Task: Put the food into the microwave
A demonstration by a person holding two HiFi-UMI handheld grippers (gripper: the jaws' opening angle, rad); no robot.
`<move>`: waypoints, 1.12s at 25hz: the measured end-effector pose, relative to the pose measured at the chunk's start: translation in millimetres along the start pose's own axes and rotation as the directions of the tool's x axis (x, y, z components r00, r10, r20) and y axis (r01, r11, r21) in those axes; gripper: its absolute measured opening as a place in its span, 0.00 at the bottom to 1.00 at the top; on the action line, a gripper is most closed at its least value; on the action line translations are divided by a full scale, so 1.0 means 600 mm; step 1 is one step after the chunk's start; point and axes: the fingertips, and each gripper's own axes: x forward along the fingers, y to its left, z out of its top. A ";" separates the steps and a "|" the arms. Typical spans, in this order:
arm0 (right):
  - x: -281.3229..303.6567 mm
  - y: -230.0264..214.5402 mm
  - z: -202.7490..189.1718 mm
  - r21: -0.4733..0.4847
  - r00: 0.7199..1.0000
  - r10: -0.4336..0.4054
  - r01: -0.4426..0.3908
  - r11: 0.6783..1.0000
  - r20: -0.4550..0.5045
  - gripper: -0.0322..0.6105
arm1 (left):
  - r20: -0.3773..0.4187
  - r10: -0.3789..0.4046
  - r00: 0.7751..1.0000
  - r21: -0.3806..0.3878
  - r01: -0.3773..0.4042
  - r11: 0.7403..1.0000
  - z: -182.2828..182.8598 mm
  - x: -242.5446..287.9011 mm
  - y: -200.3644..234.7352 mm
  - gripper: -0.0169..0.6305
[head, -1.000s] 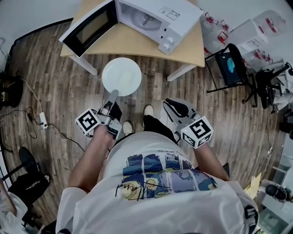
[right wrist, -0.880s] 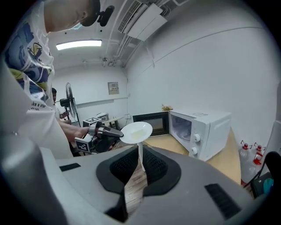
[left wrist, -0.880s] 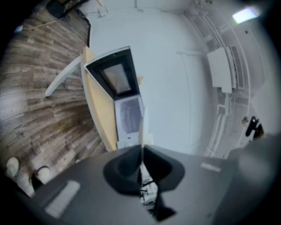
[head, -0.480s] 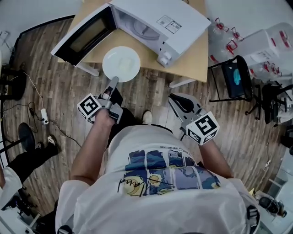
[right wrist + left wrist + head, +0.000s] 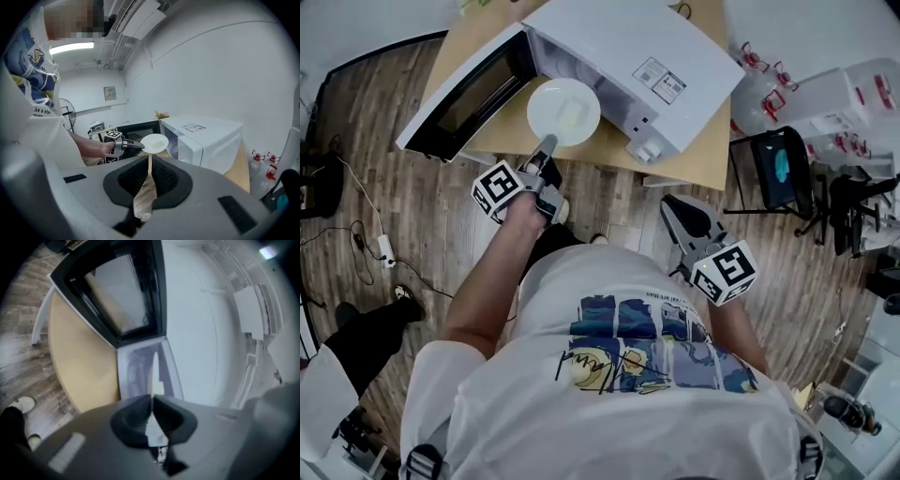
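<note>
A white microwave [image 5: 637, 47] stands on a tan table [image 5: 600, 155], its door [image 5: 464, 94] swung open to the left. My left gripper [image 5: 547, 143] is shut on the near rim of a white plate [image 5: 563, 111] that carries a pale piece of food [image 5: 572, 113]. The plate hangs level just in front of the open cavity [image 5: 140, 371]. In the left gripper view the plate [image 5: 153, 373] shows edge-on between the pads. My right gripper [image 5: 672, 202] hangs lower, over the floor right of the table, shut and empty. Its own view shows the plate [image 5: 154, 142] and the microwave [image 5: 211, 138].
A black folding chair [image 5: 778, 155] and clear plastic bottles and bins [image 5: 769, 84] stand right of the table. Cables [image 5: 375, 234] trail over the wooden floor at left. Another person's leg [image 5: 366, 328] shows at lower left. A fan [image 5: 68, 115] stands behind.
I have stepped up to the table. The left gripper has carried the plate from over the floor to the front of the open microwave. The right gripper came along, still shut.
</note>
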 end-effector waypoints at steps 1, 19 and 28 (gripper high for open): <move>0.005 -0.007 0.007 0.007 1.000 -0.017 0.017 1.000 -0.001 0.09 | -0.013 -0.001 1.000 -0.003 0.001 1.000 0.007 0.017 0.003 0.06; 0.036 -0.065 0.043 0.134 0.955 -0.294 0.297 0.945 -0.040 0.09 | -0.195 0.031 0.980 -0.018 -0.036 0.999 0.068 0.240 0.085 0.06; 0.023 -0.066 0.035 0.173 0.916 -0.396 0.401 0.900 -0.064 0.09 | -0.264 0.039 0.964 -0.028 -0.048 0.998 0.062 0.295 0.106 0.06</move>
